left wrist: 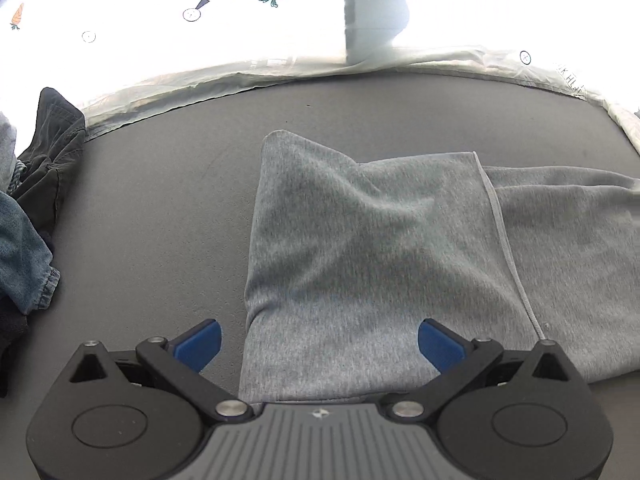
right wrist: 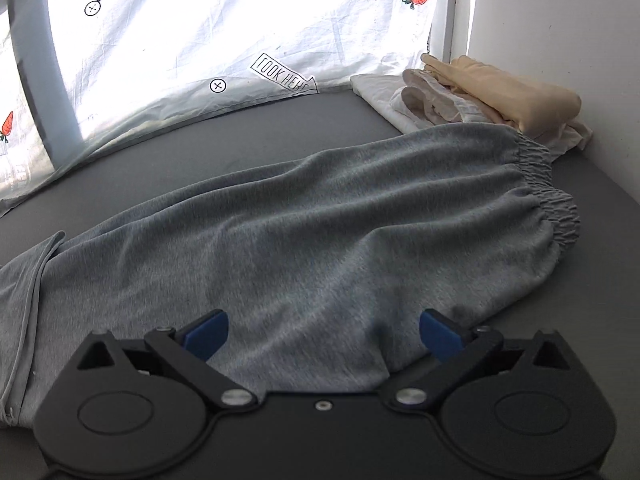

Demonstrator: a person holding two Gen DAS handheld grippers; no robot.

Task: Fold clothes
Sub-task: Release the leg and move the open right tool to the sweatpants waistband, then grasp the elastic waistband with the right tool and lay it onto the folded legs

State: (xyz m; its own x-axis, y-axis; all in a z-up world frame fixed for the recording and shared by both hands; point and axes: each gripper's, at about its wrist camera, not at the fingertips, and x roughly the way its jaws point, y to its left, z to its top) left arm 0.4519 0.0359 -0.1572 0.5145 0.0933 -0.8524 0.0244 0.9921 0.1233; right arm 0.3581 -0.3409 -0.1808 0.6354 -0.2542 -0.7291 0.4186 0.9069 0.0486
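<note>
Grey sweatpants [right wrist: 320,216] lie flat on the dark table [left wrist: 160,200], one end folded over. Left gripper [left wrist: 319,340] and right gripper [right wrist: 323,334]: fingers spread, nothing pinched, probably poised for the next fold.

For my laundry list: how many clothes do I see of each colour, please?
Grey: 1, sweatpants
Beige: 1, folded
White: 1, folded
Denim blue: 1
Black: 1
Total: 5, though the heaps may hide more.
</note>
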